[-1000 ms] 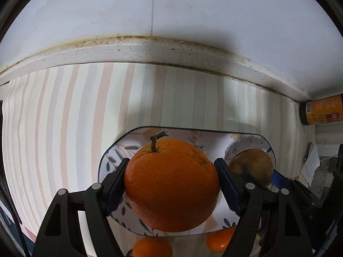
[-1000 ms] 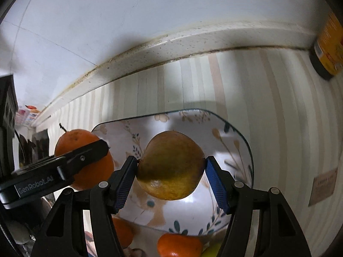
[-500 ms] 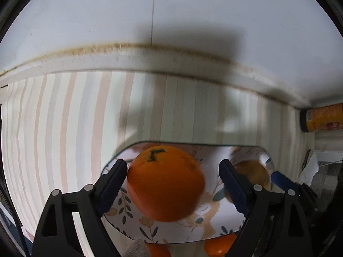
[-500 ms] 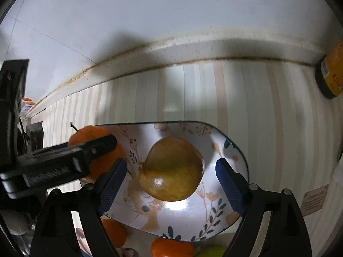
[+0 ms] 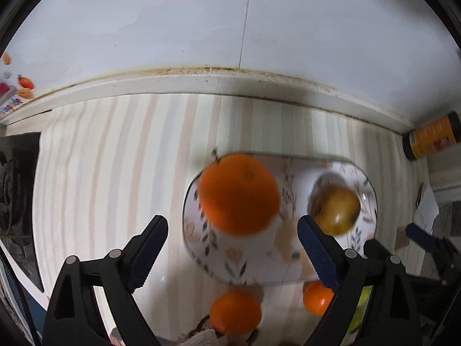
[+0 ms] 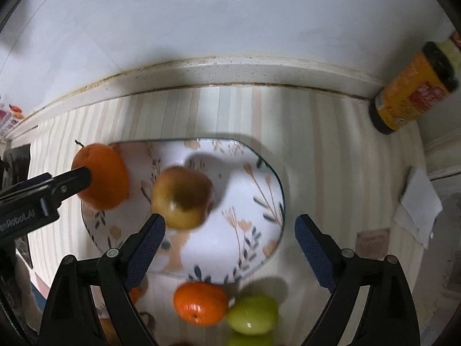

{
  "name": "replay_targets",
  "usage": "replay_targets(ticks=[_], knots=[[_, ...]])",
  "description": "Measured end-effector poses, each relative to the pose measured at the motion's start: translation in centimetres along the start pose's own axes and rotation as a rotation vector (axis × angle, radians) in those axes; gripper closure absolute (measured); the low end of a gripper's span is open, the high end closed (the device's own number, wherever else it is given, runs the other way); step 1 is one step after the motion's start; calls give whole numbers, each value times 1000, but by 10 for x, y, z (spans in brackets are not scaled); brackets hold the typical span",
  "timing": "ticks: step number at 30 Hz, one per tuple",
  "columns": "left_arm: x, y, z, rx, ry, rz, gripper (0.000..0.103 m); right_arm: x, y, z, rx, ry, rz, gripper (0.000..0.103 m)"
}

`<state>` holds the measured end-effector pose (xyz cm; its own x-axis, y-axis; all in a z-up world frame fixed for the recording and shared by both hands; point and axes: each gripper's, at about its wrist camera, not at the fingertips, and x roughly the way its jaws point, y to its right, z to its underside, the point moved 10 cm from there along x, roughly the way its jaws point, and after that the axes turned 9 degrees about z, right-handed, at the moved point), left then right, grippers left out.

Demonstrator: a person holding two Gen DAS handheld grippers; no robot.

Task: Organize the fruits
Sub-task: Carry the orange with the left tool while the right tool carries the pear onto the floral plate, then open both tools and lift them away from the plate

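A large orange [image 5: 239,193] with a stem lies on the left end of the floral oval plate [image 5: 230,271]. My left gripper [image 5: 232,225] hangs above it, jaws opening, both pads clear of the fruit. A yellow-brown apple [image 6: 183,197] rests in the middle of the plate [image 6: 247,201]. The right gripper [image 6: 227,222] is over the plate just right of the apple, its jaws opening too, with nothing between them. The right wrist view also shows the orange [image 6: 102,176], partly behind a left finger [image 6: 43,196]. In the left wrist view the apple [image 5: 337,210] sits right of the orange.
Below the plate lie two small oranges [image 5: 234,311] [image 5: 317,297] and green fruit [image 6: 252,312] on the striped mat. An orange jar [image 6: 415,101] lies by the wall at the right. A white napkin [image 6: 420,204] sits at the right edge.
Both grippers opened, let go of their fruit and rose. The orange and the apple now lie on the plate, smaller in view and off to the left of the jaws.
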<state>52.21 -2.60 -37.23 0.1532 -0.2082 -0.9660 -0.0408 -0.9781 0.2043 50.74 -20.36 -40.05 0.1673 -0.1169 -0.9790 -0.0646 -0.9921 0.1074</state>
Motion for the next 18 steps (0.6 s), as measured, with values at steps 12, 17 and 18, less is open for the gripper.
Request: replay_targets(ticks=[12, 17, 18], knots=[[-88, 9, 48, 70, 176, -24, 11, -77, 5, 54, -2, 117, -5, 9], [-120, 14, 63, 75, 222, -14, 11, -114, 12, 69, 10, 187, 7, 9], [-125, 15, 66, 76, 231, -10, 11, -121, 14, 71, 14, 197, 9, 9]])
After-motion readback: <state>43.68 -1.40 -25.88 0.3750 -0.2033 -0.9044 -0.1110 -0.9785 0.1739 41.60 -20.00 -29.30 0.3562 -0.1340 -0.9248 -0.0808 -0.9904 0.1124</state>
